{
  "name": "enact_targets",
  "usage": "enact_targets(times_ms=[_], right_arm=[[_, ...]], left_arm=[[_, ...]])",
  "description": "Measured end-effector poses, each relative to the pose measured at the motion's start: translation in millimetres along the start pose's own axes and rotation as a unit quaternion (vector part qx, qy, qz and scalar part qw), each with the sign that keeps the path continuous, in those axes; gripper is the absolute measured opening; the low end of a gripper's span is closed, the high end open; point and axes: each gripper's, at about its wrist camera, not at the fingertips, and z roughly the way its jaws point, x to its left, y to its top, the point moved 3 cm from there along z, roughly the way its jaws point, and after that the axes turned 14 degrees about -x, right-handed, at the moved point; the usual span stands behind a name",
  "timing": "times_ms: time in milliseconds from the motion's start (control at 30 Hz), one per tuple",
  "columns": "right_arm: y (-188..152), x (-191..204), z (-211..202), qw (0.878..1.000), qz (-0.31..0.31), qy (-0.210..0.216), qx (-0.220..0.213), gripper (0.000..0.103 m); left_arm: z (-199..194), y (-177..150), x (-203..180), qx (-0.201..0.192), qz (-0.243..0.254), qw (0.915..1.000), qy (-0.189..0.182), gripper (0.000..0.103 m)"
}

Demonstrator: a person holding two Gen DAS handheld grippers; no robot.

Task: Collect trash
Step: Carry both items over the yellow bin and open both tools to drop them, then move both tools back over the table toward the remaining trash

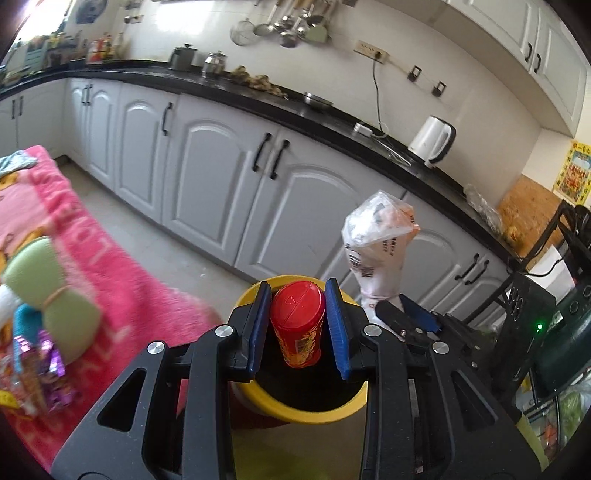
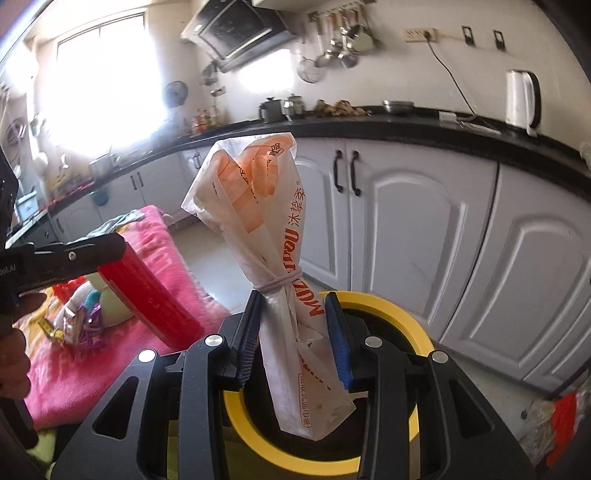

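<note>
Now left gripper (image 1: 298, 325) clamped on a red cylindrical plastic canister (image 1: 297, 328), right gripper (image 2: 295, 338) pinching a tied white-and-orange plastic bag (image 2: 269, 229), both over, seemingly, a yellow-rimmed round bin (image 2: 384, 306), beside a pink fleece blanket (image 1: 85, 258).

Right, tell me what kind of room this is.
A home kitchen, most likely: a black countertop runs over white cabinets, a white electric kettle stands on it, and ladles and strainers hang on the tiled wall.

A home kitchen: white cabinets (image 2: 413, 236), black countertop (image 1: 332, 122), kettle (image 1: 432, 138), probably a range hood (image 2: 236, 29).
</note>
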Motion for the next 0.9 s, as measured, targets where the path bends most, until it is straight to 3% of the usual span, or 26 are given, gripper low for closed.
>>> enact_targets(times_ms=[200,300,400,433,500,633,733,800,867,900], right_arm=[[-8,-19,14,0.999,0.036,-0.014,0.005,0.038],[-8,-31,18,0.998,0.049,-0.029,0.001,0.052],[-12,-39,16,0.998,0.053,-0.041,-0.003,0.052],[-12,-39,14,0.998,0.053,-0.046,-0.007,0.052],[-11,-38,11,0.997,0.053,-0.050,-0.014,0.055],[-6,-24,0,0.997,0.032,-0.055,-0.043,0.059],[1,-14,-9,0.996,0.021,-0.057,-0.066,0.071],[5,-5,-16,0.995,0.015,-0.053,-0.080,0.075],[9,3,-22,0.995,0.006,-0.051,-0.089,0.081],[12,8,-25,0.994,0.002,-0.048,-0.094,0.083]], left_arm=[[37,-15,-4,0.024,0.002,0.9997,-0.007,0.024],[50,-21,-1,0.033,0.002,0.9994,-0.006,0.024],[56,-26,2,0.037,0.003,0.9993,0.000,0.024],[56,-27,3,0.036,0.006,0.9993,0.004,0.027],[53,-28,5,0.031,0.009,0.9994,0.012,0.045],[42,-25,10,0.014,0.022,0.9994,0.025,0.050],[28,-19,16,-0.007,0.030,0.9987,0.040,0.068],[16,-14,20,-0.026,0.037,0.9977,0.051,0.071],[6,-9,26,-0.037,0.040,0.9967,0.060,0.084],[-1,-7,30,-0.044,0.039,0.9961,0.065,0.086]])
